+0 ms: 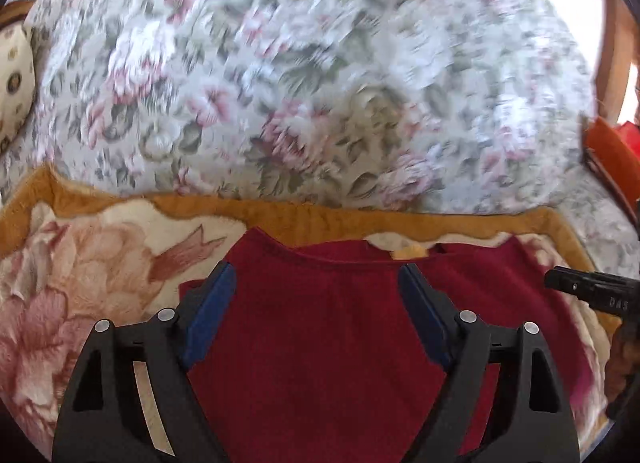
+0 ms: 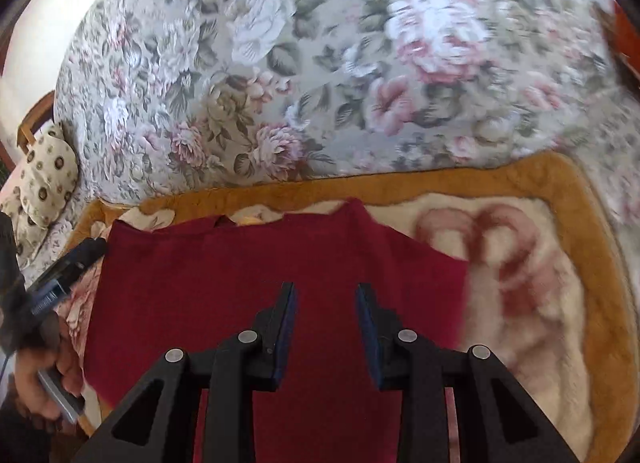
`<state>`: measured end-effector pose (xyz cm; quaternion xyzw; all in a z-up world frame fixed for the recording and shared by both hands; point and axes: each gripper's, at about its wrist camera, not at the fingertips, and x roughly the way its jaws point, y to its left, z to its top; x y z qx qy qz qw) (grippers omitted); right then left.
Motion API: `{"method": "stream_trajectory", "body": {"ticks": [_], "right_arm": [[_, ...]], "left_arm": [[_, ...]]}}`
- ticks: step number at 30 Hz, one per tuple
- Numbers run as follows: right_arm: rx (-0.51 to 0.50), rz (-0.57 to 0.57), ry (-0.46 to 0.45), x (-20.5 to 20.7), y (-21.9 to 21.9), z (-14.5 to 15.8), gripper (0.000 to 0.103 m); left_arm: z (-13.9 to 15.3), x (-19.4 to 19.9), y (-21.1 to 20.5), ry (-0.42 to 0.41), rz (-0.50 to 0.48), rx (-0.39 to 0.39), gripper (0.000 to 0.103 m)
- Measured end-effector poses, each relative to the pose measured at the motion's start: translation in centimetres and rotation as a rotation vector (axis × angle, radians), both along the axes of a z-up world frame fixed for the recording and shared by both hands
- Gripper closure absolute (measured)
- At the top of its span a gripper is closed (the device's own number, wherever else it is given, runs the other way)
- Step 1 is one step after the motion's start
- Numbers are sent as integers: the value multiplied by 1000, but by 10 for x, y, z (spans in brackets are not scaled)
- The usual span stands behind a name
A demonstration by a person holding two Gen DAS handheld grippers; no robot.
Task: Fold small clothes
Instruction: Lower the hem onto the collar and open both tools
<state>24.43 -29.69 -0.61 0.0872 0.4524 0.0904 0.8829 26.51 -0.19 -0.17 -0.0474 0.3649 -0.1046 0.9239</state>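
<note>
Right gripper (image 2: 325,295), jaws apart and empty, hangs over red garment (image 2: 240,283) on plush blanket (image 2: 520,303); left gripper (image 2: 86,249) at nine o'clock.

A floral-upholstered sofa back (image 2: 320,63) rises at the far side; a gold-bordered plush blanket (image 2: 540,283) covers the near seat.

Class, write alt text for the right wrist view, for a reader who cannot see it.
A dark red garment lies spread flat on a cream and pink floral blanket with a mustard border, under the open right tongs. The left tongs reach its left edge; a grey floral bedspread lies beyond.
</note>
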Motion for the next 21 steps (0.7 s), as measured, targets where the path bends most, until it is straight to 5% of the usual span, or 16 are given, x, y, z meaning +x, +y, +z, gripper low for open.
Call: {"method": "stream_trajectory", "body": {"ticks": [4,6,8,17,21], "right_arm": [[-121,27,68,47,14,-29,74],[-124,51,134,62,8,-58,74],[-66,74,36,56,-2,-65,73],[-43,57,-15,45,-8,-69,73],[-32,54,-17,47,-6,-68,73]], "left_arm": [[-33,40,13,120,76,-15,20],[-71,59,27,247,94,-58,20],[-71,57,34,194,97,-120,18],[-74,51,46,151,92,-217,16],[-49,23,57,14,169,-238,21]]}}
